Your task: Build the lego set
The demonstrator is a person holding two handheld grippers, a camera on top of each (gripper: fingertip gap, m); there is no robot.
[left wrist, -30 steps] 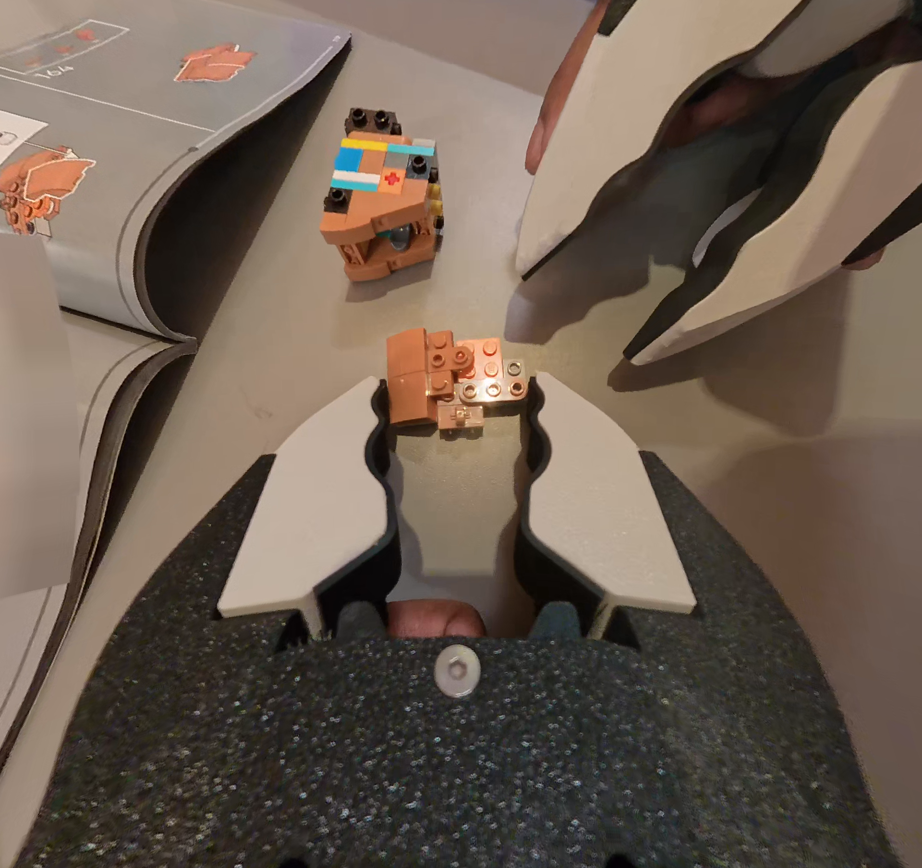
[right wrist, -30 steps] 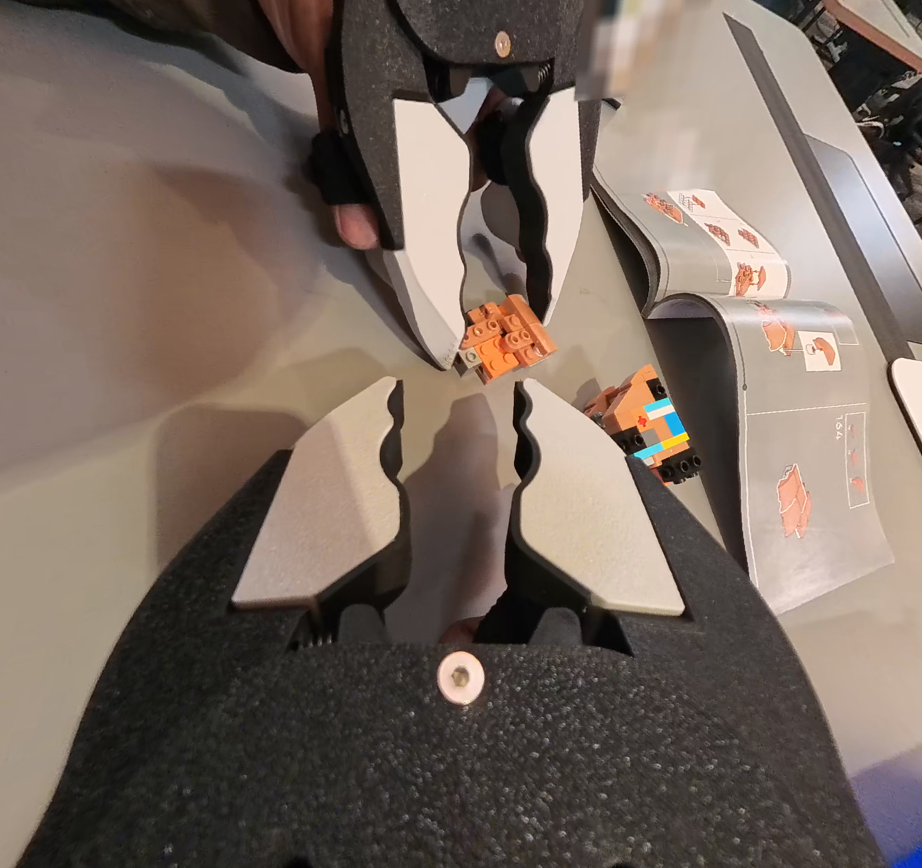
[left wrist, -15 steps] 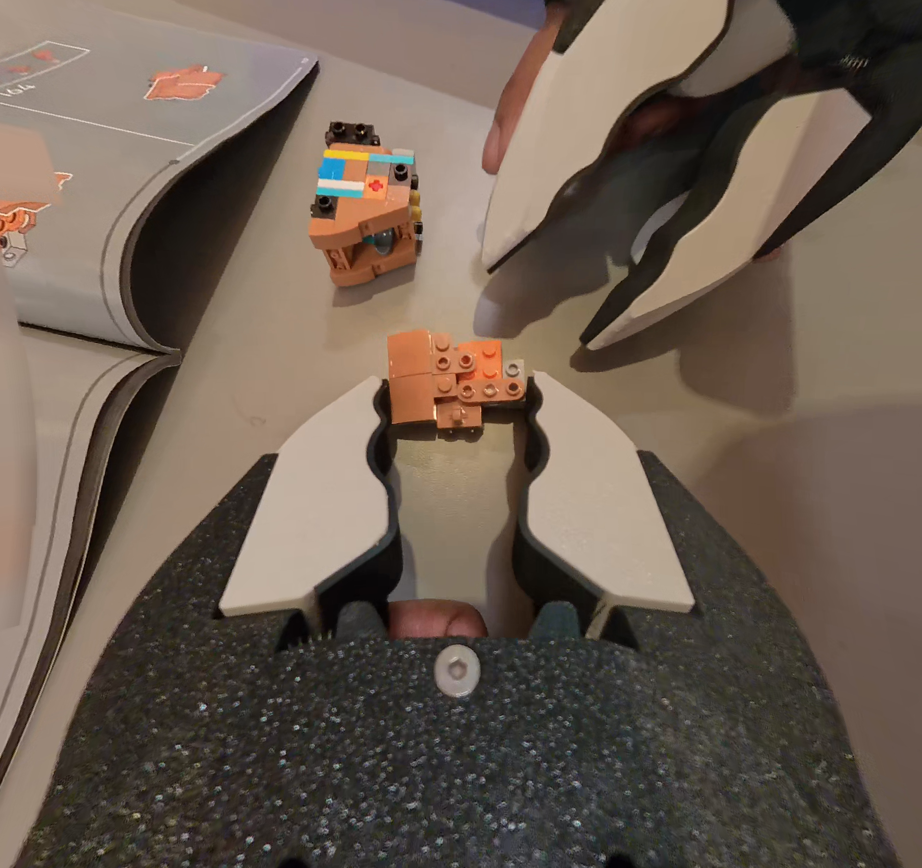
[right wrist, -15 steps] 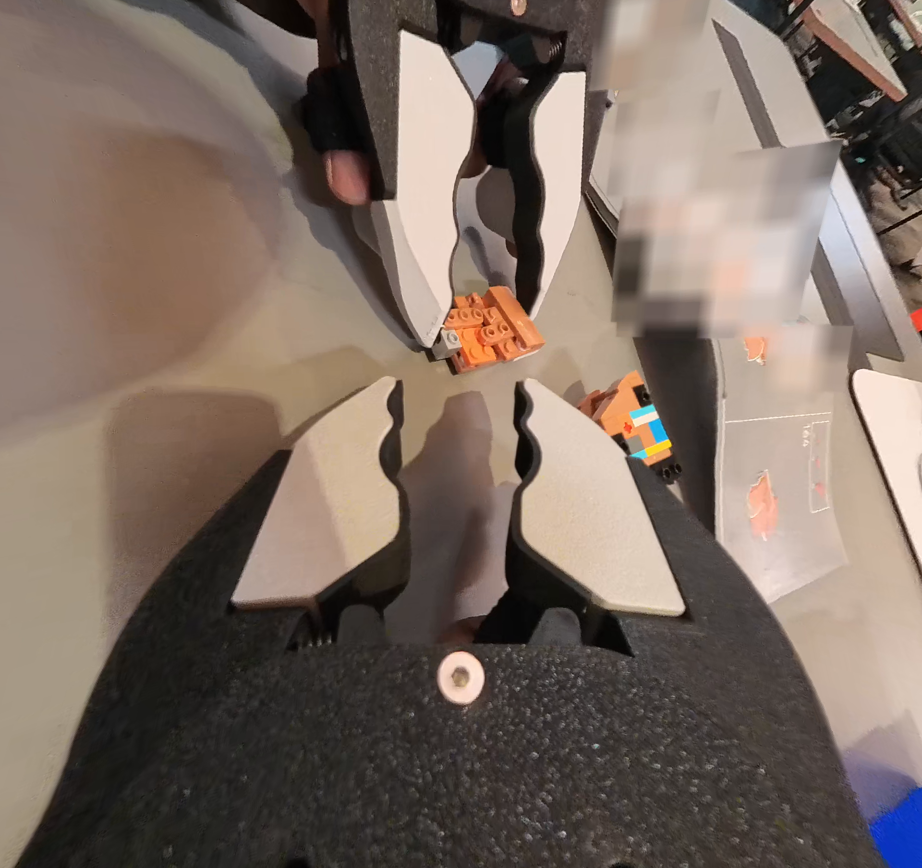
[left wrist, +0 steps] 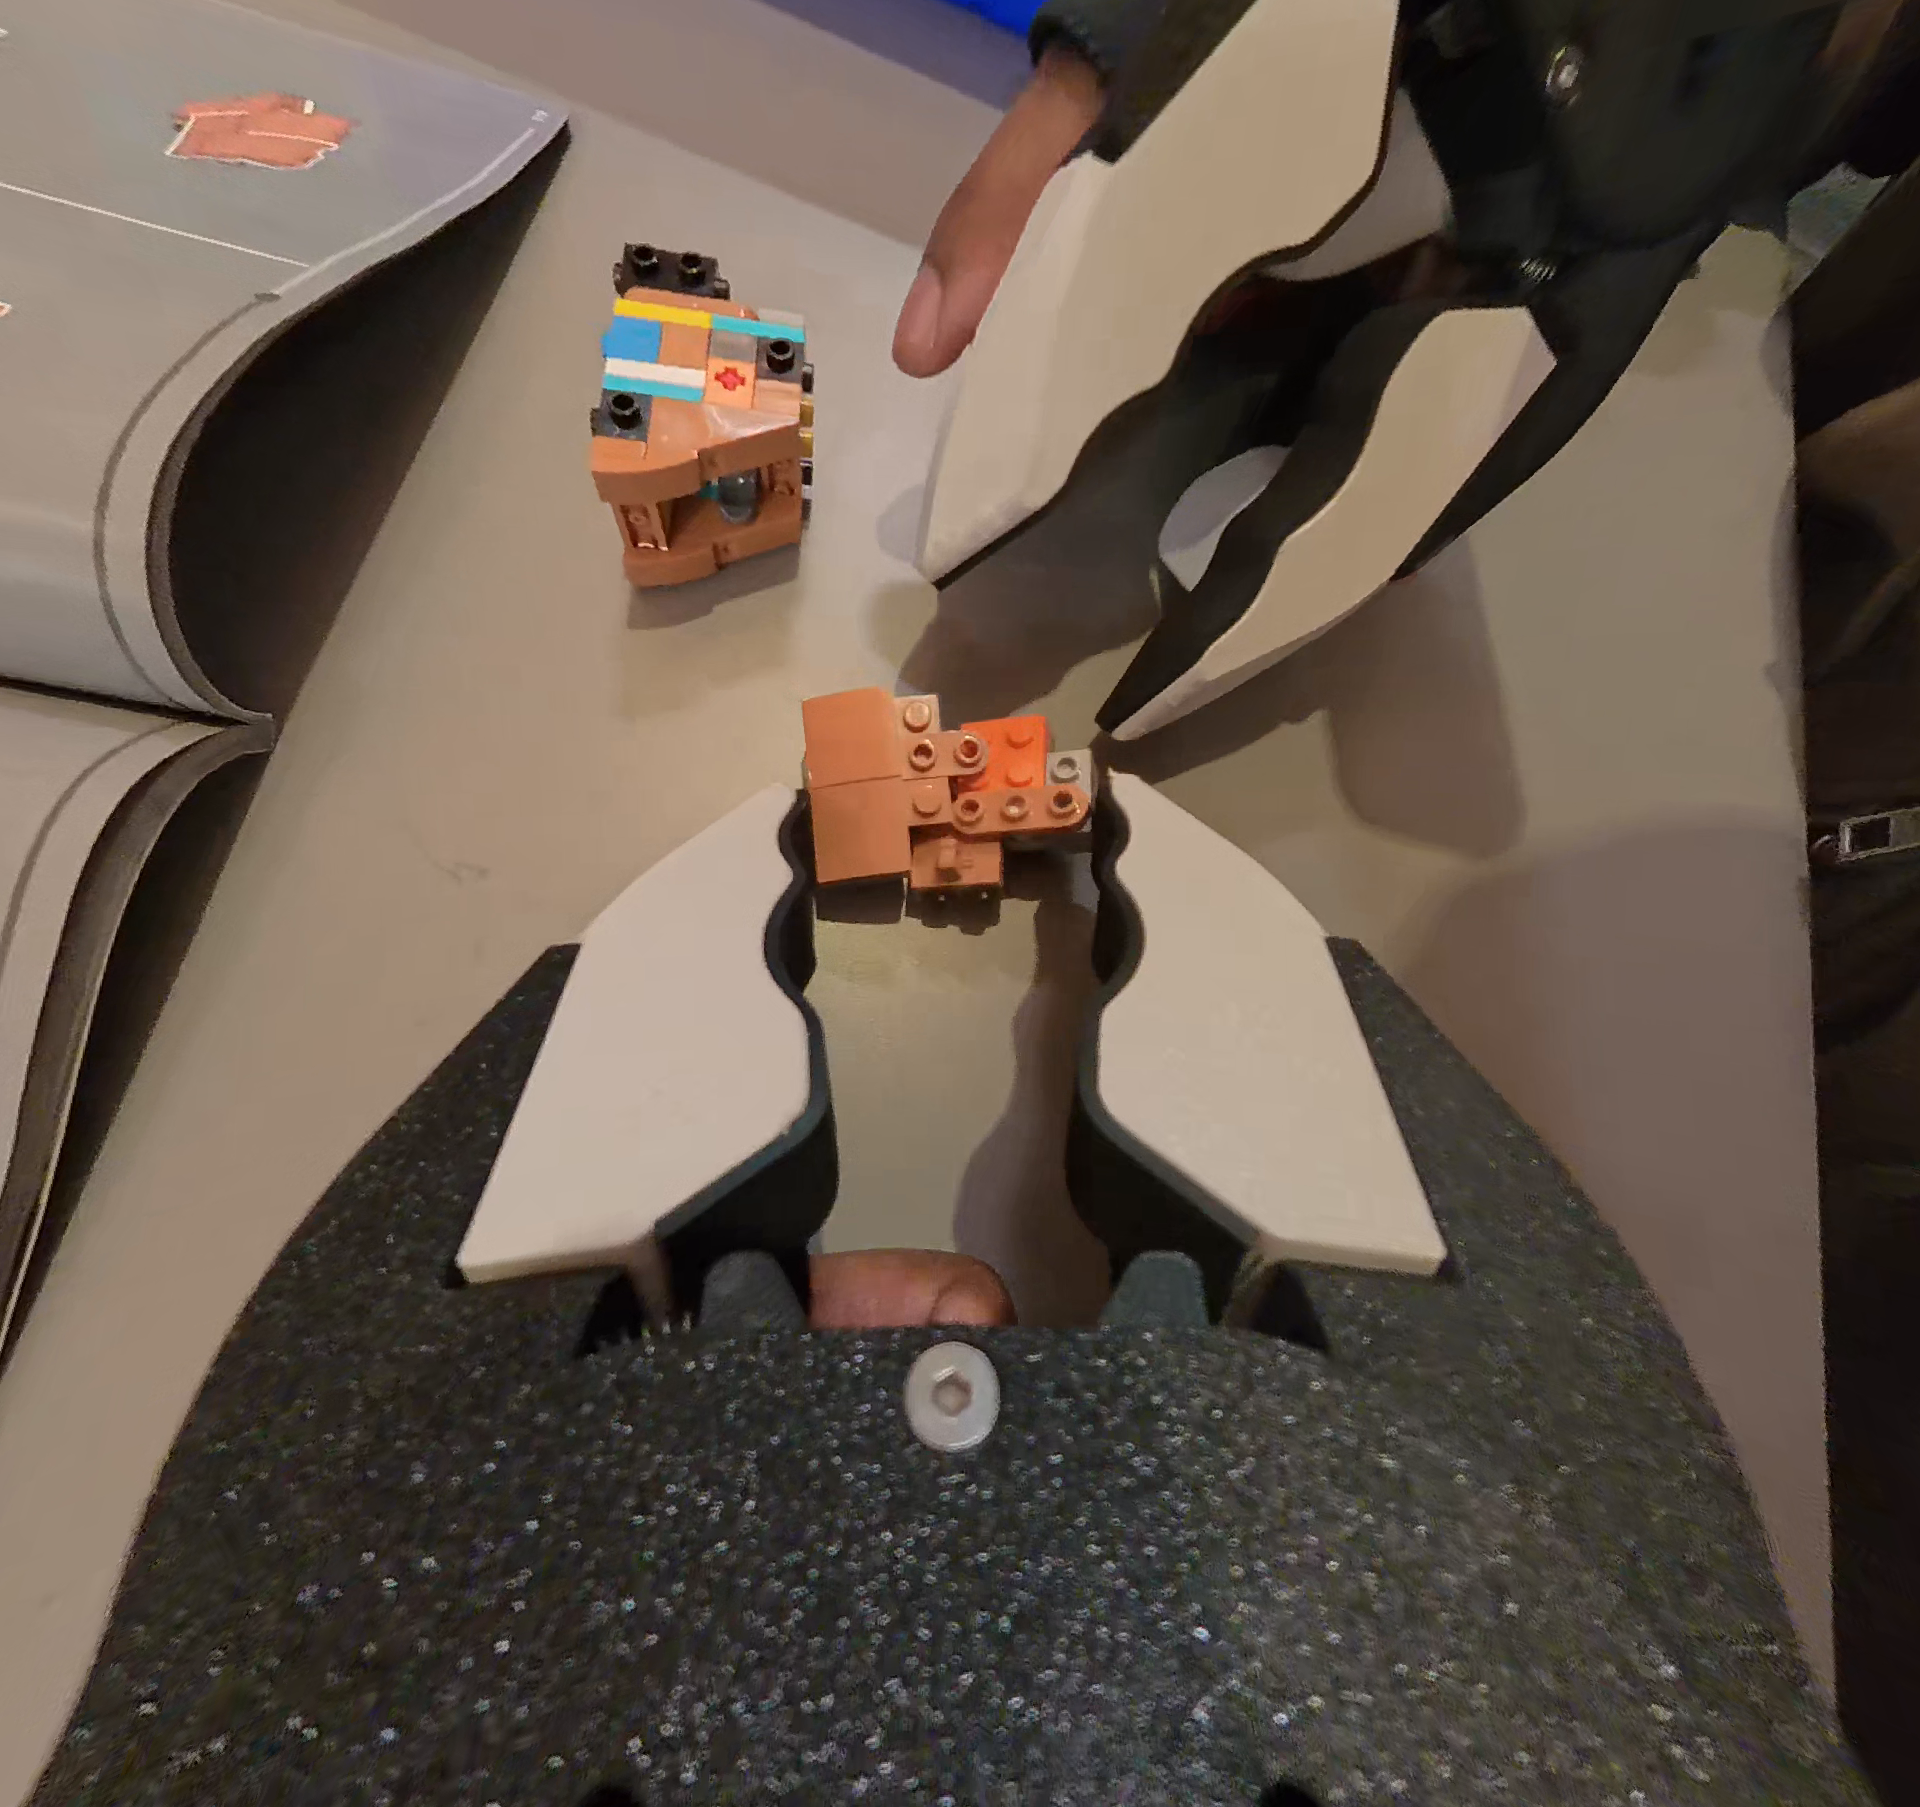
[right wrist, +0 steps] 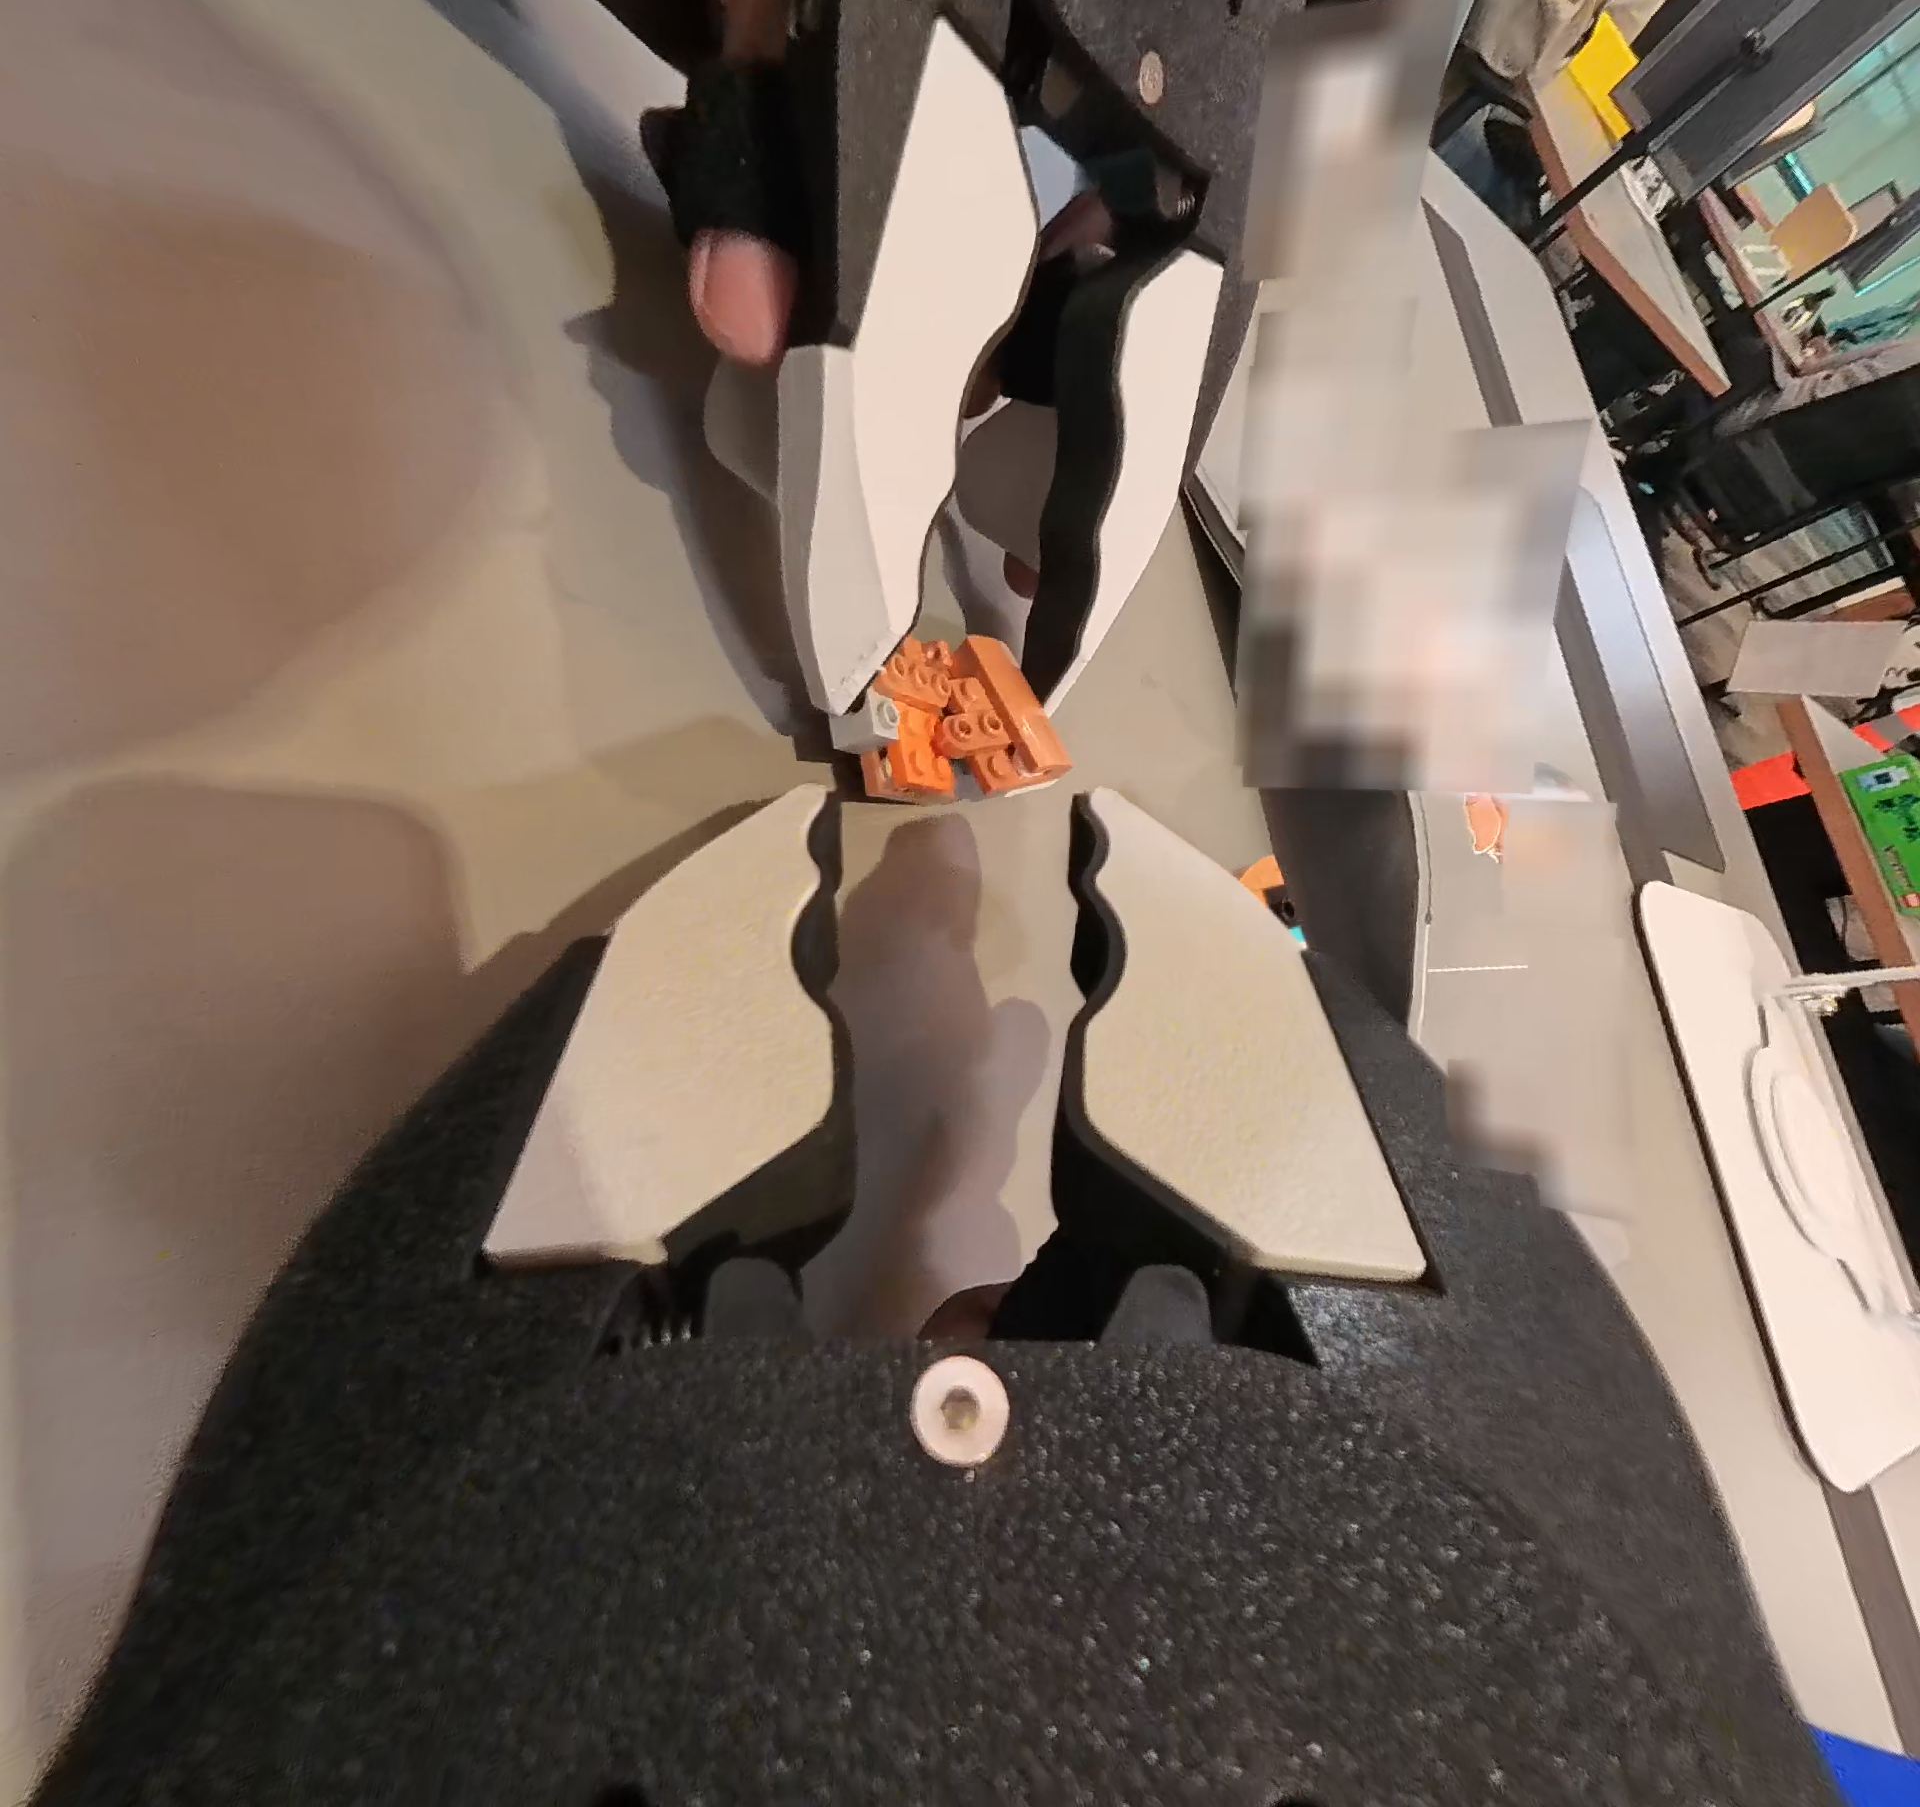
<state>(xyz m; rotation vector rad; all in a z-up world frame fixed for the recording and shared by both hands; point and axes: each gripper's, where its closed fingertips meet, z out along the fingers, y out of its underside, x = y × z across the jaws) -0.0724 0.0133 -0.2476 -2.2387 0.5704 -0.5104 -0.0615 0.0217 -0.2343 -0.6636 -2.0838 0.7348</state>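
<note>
A small brown and orange lego assembly (left wrist: 940,791) sits between the tips of my left gripper (left wrist: 945,799), which is shut on it low over the table. In the right wrist view the same assembly (right wrist: 961,729) shows clamped between the left gripper's tips (right wrist: 951,708). My right gripper (right wrist: 951,803) is open and empty, its tips just short of the assembly. In the left wrist view it (left wrist: 1023,651) comes in from the upper right, one tip close to the assembly's grey end piece. A second, multicoloured lego build (left wrist: 701,427) lies on the table beyond.
An open instruction booklet (left wrist: 208,251) lies at the left of the grey table. A white tray (right wrist: 1714,1082) sits at the right edge in the right wrist view. A person's bare fingertip (left wrist: 945,303) sticks out beside the right gripper. Only a small space, under 4 cm, lies between the two pairs of fingers.
The right gripper has moved in closer to the assembly, its tip now next to the grey end piece. The left gripper keeps its hold and has tilted a little.
</note>
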